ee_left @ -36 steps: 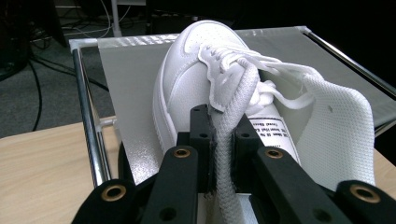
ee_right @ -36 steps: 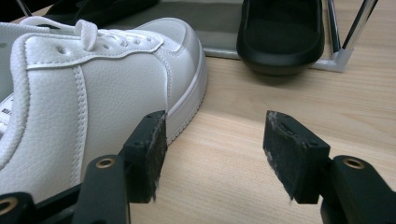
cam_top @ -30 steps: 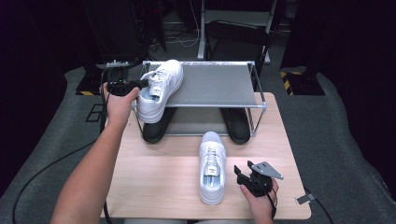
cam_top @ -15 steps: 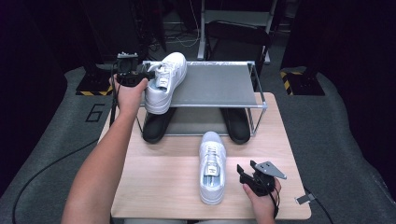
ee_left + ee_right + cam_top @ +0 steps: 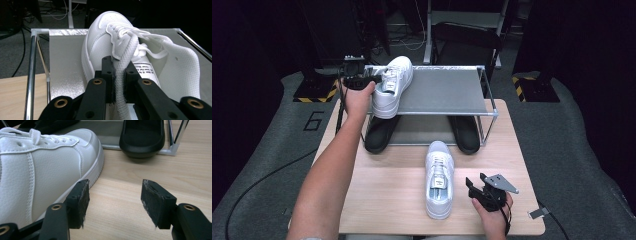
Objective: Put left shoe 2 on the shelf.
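One white sneaker lies on the rack's top shelf, toe pointing away and heel over the front rail. My left gripper holds it from the left. In the left gripper view the jaws are shut on the sneaker's padded collar edge. The second white sneaker lies on the wooden table. My right gripper rests to its right near the front edge. Its jaws stand open with nothing between them, and that sneaker is just to their left.
Two black shoes sit on the rack's lower level, and one black toe lies ahead of the right gripper. Chrome rack posts frame the shelf. Grey floor surrounds the table.
My left gripper has carried the white sneaker to the right and farther onto the top shelf. The right gripper has barely moved.
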Motion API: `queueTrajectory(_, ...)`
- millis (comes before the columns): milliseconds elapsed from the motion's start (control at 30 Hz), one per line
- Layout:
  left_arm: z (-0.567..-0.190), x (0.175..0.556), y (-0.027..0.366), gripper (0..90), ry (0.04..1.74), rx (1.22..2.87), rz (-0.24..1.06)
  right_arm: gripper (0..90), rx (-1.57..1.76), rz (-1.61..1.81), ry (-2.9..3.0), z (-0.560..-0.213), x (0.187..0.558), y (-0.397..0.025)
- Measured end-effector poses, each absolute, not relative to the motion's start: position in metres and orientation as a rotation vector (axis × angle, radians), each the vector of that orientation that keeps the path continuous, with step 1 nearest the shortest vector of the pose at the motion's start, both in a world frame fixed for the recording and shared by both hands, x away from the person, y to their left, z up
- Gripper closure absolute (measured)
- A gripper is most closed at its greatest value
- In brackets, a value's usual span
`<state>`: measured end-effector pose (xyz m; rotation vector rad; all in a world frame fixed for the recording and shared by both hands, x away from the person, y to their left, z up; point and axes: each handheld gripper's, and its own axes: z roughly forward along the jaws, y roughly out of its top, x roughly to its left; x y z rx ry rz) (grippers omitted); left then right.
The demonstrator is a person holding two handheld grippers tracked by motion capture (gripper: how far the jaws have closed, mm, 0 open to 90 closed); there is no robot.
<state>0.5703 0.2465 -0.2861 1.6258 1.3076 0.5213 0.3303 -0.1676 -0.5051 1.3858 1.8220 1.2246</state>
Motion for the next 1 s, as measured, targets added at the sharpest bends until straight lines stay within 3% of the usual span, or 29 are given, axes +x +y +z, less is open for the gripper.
queueTrajectory(667, -0.294, 0.582, 0.249, 80.3, 1.350, 1.666, 0.537, 39.3, 1.403, 1.205, 1.812, -0.507, 0.324, -0.172)
queueTrajectory(1000, -0.293, 0.582, 0.251, 68.2, 1.341, 1.685, 0.535, 39.3, 1.403, 1.208, 1.809, -0.507, 0.324, -0.172)
